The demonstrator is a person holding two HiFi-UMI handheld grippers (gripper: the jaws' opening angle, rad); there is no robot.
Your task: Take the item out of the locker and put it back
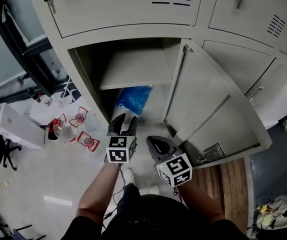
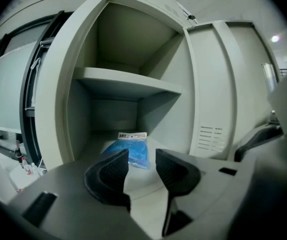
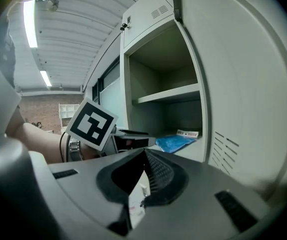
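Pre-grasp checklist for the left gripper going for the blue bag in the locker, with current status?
1. Locker door swung open: ok.
2. Blue bag lying on the locker floor under the shelf: ok.
3. Left gripper jaws apart, nothing between them: ok.
4. Bag in line beyond the left jaws: ok.
5. Right gripper jaws together, outside the opening: ok.
6. Left gripper close enough to close on the bag: not ok, the bag lies beyond its tips.
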